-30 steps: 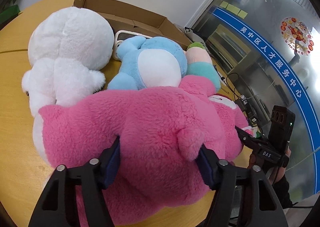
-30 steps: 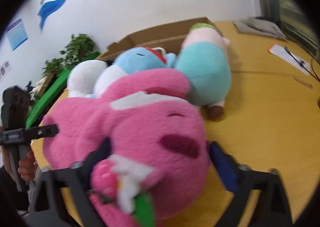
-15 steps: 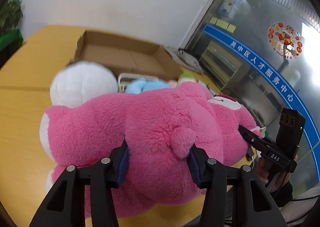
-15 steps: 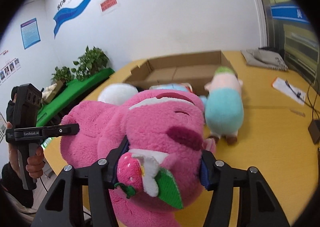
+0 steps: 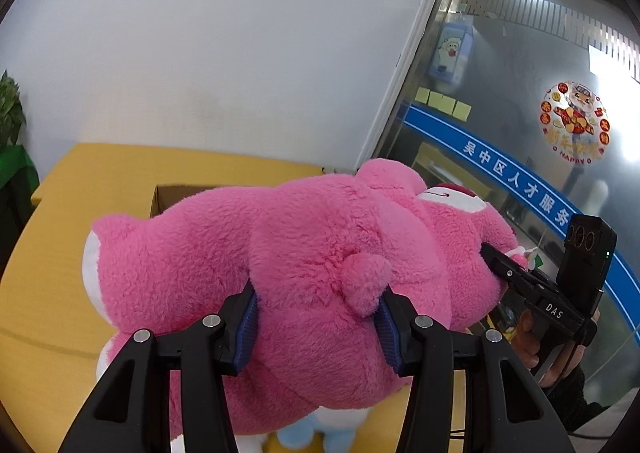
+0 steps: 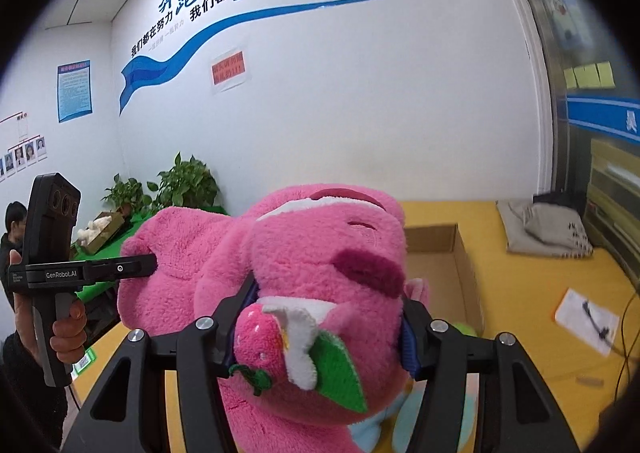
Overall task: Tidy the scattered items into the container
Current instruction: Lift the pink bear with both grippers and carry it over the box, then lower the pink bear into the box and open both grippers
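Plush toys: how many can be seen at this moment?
2. The pink plush bear hangs between the left gripper and right gripper; a light-blue plush peeks out beneath. Others may be hidden.

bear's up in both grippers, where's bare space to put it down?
Inside the cardboard box: the floor on show past the pink bear looks bare. Also bare is the yellow table between the box wall, the grey bag and the paper sheet. Crowded directly below: blue plush under the bear.
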Demonstrator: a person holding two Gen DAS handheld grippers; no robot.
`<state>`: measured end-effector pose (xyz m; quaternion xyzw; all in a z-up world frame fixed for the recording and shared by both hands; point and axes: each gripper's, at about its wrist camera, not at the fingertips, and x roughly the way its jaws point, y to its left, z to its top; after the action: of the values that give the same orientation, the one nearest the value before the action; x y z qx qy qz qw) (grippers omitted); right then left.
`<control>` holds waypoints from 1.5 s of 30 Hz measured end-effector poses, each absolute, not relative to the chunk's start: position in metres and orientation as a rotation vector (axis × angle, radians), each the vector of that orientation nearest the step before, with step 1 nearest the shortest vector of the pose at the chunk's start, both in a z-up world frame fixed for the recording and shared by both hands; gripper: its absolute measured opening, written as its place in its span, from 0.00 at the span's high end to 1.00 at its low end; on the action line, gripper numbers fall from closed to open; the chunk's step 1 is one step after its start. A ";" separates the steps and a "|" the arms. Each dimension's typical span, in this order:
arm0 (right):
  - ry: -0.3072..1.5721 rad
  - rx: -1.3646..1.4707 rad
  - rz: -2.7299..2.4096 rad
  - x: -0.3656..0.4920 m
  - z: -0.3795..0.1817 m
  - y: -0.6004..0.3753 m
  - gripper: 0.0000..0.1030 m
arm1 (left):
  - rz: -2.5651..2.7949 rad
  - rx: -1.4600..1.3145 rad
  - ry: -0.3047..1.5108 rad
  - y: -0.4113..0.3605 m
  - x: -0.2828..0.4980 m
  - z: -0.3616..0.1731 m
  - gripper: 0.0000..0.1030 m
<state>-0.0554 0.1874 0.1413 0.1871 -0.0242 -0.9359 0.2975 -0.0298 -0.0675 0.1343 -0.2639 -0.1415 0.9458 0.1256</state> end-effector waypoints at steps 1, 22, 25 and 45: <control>-0.062 0.479 -2.493 -0.066 0.149 0.185 0.44 | 2.761 -0.758 -0.399 -0.071 -0.046 0.143 0.48; -0.228 1.030 -2.557 -0.408 -0.011 0.147 0.41 | 2.523 -1.473 -0.521 -0.118 -0.405 -0.060 0.47; -0.168 1.160 -2.614 -0.419 -0.038 0.153 0.34 | 2.529 -1.457 -0.548 -0.123 -0.405 -0.067 0.27; 0.227 1.528 -2.271 -0.286 -0.060 0.166 0.27 | 2.513 -1.641 -0.357 -0.144 -0.248 -0.056 0.24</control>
<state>-0.2857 0.1660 -0.0602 0.5455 0.0810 -0.8107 0.1965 -0.2477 -0.1437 -0.0557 -0.5421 -0.1180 0.8299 0.0594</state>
